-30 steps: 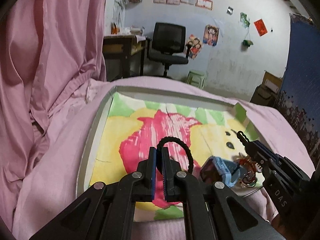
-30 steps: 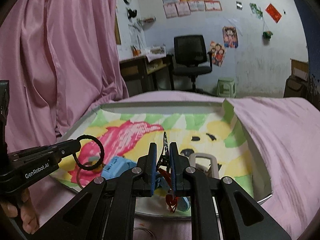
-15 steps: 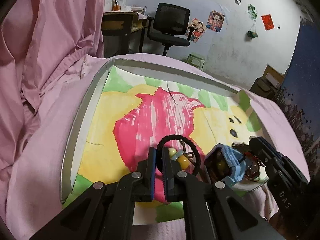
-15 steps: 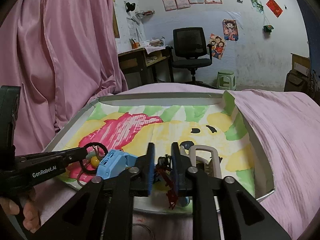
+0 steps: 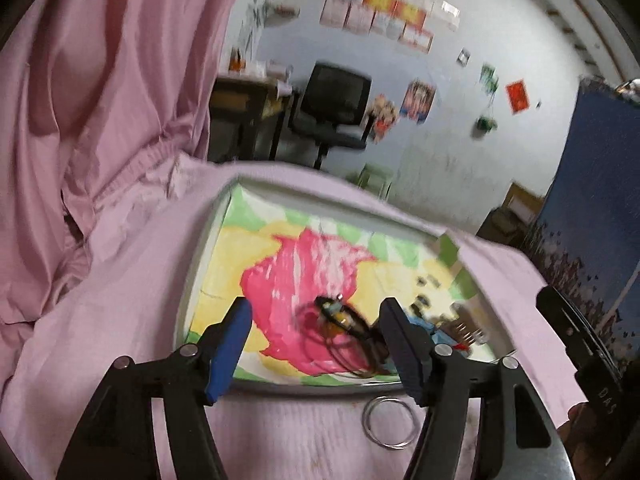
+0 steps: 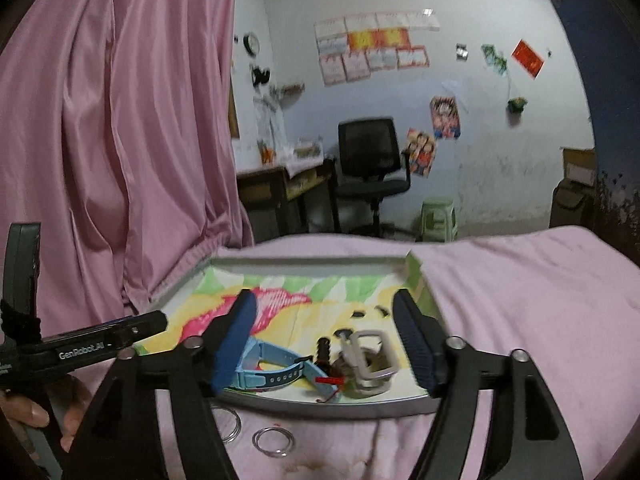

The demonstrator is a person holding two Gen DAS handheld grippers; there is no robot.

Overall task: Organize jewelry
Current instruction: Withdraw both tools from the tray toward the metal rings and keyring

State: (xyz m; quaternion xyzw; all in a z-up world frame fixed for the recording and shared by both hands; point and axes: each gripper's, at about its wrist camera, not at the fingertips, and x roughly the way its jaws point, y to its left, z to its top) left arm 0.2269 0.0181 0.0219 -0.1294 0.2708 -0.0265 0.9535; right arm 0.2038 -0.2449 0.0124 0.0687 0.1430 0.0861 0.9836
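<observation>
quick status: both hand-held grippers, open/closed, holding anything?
Left hand-held gripper: open, holding nothing; black hair tie lies in the tray.
Right hand-held gripper: open, holding nothing.

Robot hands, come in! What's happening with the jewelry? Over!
Left gripper open, empty. Right gripper open, empty. Hair ties and blue watch lie in the tray; silver rings on the cloth outside. Nothing blocking.

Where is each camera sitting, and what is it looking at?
Left wrist: sits on the left tool, facing the tray, black hair tie and silver ring; both fingers open.
Right wrist: sits on the right tool, facing the blue watch and white buckle; fingers open, left tool and hand visible.
Both share tray, office chair.
</observation>
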